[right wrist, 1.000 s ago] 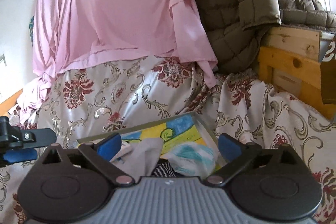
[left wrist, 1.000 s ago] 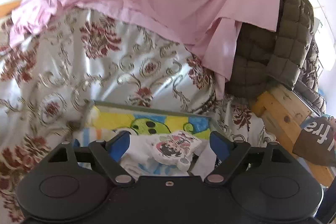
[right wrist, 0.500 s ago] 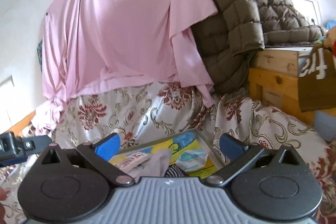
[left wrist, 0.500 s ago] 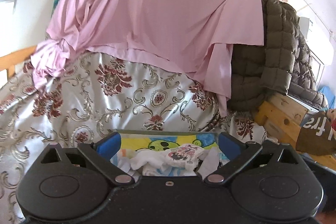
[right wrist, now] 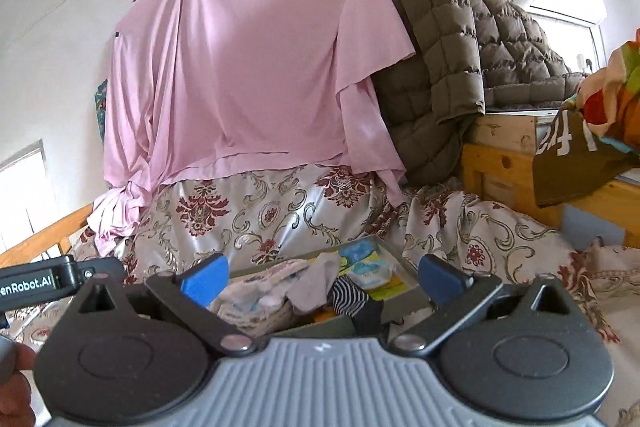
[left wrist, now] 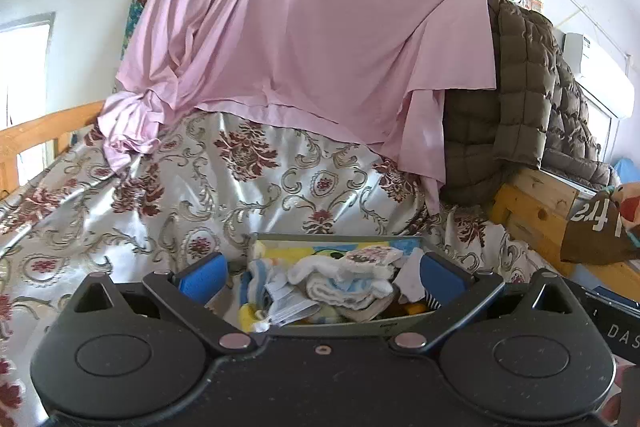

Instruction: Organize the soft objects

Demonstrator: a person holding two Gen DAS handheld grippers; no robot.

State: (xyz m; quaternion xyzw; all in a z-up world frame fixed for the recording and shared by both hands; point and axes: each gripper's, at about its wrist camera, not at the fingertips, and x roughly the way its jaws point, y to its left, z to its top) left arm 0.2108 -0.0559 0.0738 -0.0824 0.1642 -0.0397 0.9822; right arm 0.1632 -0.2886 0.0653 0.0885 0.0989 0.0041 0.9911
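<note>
Socks and small cloths (left wrist: 344, 279) heaped in tray (left wrist: 336, 238) on patterned bedspread (left wrist: 168, 211), gathered for storage. Left gripper (left wrist: 322, 273) jaws opening, nothing between. Right gripper (right wrist: 322, 277) wide, empty, apparently released.

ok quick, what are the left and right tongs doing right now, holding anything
Left tongs: opening wide, holding nothing, over the tray of clothes.
Right tongs: open, holding nothing.

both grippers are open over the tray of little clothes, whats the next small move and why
Probably lower the left gripper, its jaws opening with nothing pinched, onto the white folded cloth topping the tray. That piece sits highest and directly ahead; the right gripper also holds nothing.
</note>
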